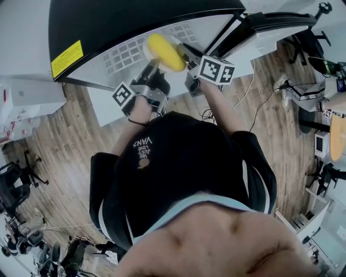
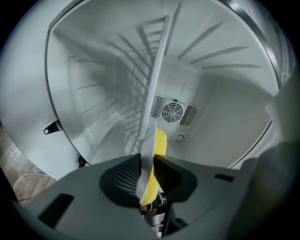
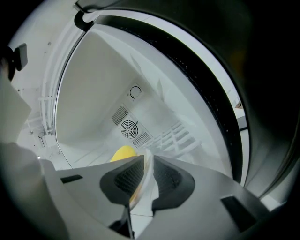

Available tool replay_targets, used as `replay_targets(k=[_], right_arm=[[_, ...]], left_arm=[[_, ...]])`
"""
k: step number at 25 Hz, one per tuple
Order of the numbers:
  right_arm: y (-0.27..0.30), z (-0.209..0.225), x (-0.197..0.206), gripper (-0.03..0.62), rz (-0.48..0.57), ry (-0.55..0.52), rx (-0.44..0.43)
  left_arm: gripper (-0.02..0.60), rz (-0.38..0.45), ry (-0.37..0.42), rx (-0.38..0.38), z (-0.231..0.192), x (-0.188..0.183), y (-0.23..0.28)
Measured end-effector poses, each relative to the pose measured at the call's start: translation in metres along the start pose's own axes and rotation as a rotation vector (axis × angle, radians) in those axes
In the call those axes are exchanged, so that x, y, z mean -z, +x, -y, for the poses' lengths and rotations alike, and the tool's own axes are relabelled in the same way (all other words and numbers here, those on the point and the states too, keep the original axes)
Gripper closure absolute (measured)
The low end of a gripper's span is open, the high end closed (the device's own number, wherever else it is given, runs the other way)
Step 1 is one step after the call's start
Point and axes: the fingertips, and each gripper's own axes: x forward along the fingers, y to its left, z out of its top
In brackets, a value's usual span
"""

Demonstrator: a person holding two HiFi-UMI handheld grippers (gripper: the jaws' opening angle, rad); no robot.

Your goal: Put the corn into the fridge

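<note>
The yellow corn (image 1: 165, 51) lies on a thin white plate (image 1: 153, 42) that both grippers carry at the mouth of the open fridge (image 1: 108, 59). My left gripper (image 1: 148, 70) is shut on the plate's near rim (image 2: 157, 79); the corn (image 2: 160, 143) shows just beyond its jaws (image 2: 147, 168). My right gripper (image 1: 186, 54) grips the rim (image 3: 147, 164) from the other side, jaws close around it (image 3: 145, 161), with the corn (image 3: 123, 152) to their left. Both point into the white fridge cavity, whose back wall has a round fan vent (image 2: 173, 111) (image 3: 129, 127).
A white wire shelf (image 1: 132, 51) sits inside the fridge, under its black top (image 1: 135, 16) with a yellow label (image 1: 67, 58). The dark door seal (image 3: 211, 89) curves along the right. Wood floor (image 1: 59, 140), cables (image 1: 254, 103), office chairs (image 1: 19, 178) and white boxes (image 1: 27, 97) surround the person.
</note>
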Motion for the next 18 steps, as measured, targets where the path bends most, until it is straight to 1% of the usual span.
replay_targets(k=[3,5,8,12,18], right_arm=[[-0.004,-0.001,-0.005,0.527,0.019,-0.009,0.009],[-0.008,-0.003,-0.009,0.5,0.038,-0.015,0.012],[-0.017,-0.012,-0.014,0.484,0.063,-0.056,0.001],[-0.032,-0.029,-0.025,0.466,0.104,-0.166,-0.015],[-0.052,-0.044,-0.025,0.408,0.145,-0.34,-0.011]], left_arm=[[0.52,0.02,-0.019,-0.003,0.002,-0.001,-0.001],[0.52,0.031,-0.021,-0.002,0.003,-0.002,-0.002],[0.518,0.045,-0.028,0.0,0.003,-0.004,-0.002],[0.518,0.051,-0.032,0.005,0.005,-0.003,0.0],[0.518,0.057,-0.027,0.006,0.003,-0.004,0.002]])
